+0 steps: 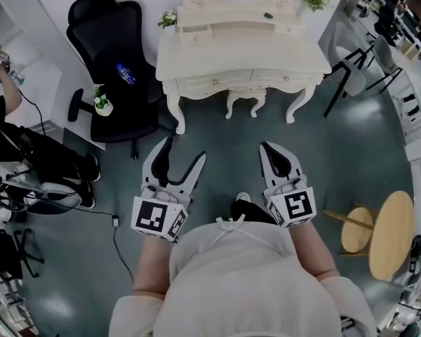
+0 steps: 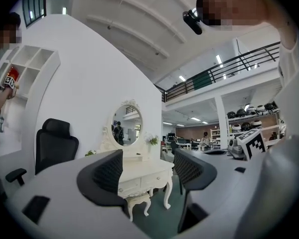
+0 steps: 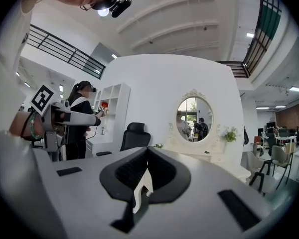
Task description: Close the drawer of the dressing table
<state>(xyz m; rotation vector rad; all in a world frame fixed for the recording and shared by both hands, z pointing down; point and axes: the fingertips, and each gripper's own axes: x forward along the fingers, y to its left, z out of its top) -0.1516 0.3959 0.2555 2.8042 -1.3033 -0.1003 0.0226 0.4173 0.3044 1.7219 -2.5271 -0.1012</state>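
The white dressing table stands ahead of me, with an oval mirror and two drawer fronts under its top. Whether a drawer stands out I cannot tell from here. My left gripper is held level well short of the table, its jaws spread wide with nothing between them. In the left gripper view the table shows through the gap. My right gripper is beside it, jaws pressed together and empty. In the right gripper view only the mirror rises above the shut jaws.
A black office chair with a blue bottle stands left of the table, a small potted plant by it. A white stool sits under the table. A wooden stool is at my right, another person at my left.
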